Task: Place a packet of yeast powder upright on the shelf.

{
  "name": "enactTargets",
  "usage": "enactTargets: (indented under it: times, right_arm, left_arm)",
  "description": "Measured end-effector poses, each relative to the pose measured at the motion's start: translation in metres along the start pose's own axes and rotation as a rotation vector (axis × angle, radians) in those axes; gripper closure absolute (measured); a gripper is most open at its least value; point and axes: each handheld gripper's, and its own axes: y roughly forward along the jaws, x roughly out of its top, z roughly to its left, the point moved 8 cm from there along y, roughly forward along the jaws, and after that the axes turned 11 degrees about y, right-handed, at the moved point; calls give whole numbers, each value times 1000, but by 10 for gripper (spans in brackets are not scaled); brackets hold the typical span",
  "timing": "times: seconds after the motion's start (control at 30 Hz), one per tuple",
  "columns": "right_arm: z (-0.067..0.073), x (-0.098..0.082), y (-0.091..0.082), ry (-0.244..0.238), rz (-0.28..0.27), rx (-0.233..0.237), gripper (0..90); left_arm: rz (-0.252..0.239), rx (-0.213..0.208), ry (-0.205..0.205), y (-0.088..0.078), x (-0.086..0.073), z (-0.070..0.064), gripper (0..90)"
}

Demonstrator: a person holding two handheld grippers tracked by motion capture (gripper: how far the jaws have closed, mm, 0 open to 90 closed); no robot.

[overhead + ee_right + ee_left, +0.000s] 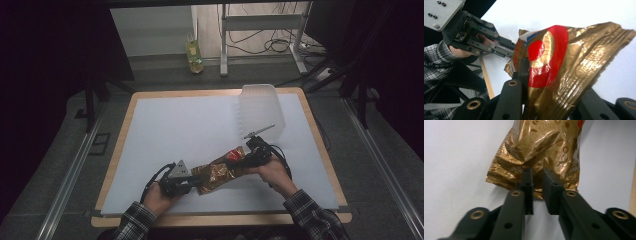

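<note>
Both grippers, left gripper, right gripper, clamped on gold snack bag

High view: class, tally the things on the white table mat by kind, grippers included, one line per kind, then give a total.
Gold foil snack bag: 1
Clear plastic container: 1
Hand-held grippers: 2, the left gripper and the right gripper, each clamped on one end of the bag
Total: 4
</note>
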Motion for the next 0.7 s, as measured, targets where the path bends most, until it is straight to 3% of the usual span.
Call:
enactTargets:
  times: [0.4, 0.7]
  right_arm:
    - [12, 11, -13, -129, -22, -53, 738]
    - [19, 21, -26, -223, -37, -119, 738]
  left_arm:
    - [-52, 88, -21, -8, 3, 12, 462]
    - [-69, 116, -25, -8, 4, 16, 262]
